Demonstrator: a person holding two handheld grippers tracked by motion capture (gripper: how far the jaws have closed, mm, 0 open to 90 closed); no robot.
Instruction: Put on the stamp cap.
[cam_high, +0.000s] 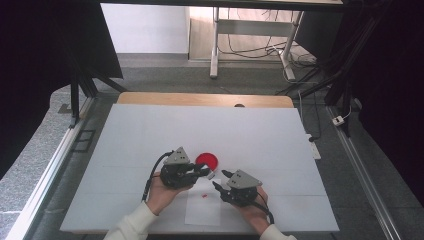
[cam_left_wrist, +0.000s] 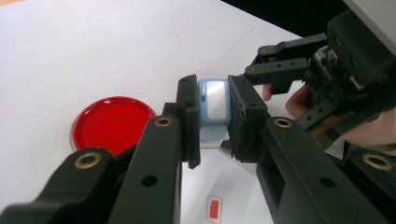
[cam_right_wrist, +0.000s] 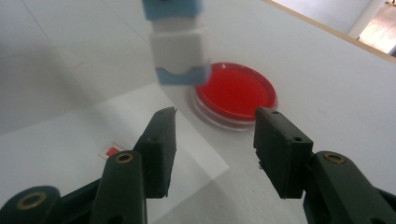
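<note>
We held the blue-and-white block (cam_left_wrist: 214, 109) pinched tight in our left hand-held gripper (cam_left_wrist: 214, 122), above the paper (cam_high: 202, 207) beside the red dish (cam_high: 206, 160). Our right hand-held gripper (cam_right_wrist: 212, 151) stood half open, empty, just under it. Regripping would call for squaring the pads first; the surface (cam_high: 150, 135) lay open around us.

It looks like a lab: a white-covered table (cam_high: 150, 130) beyond the tongs, black frame struts (cam_high: 80, 85) (with loose cables (cam_high: 250, 50)).
</note>
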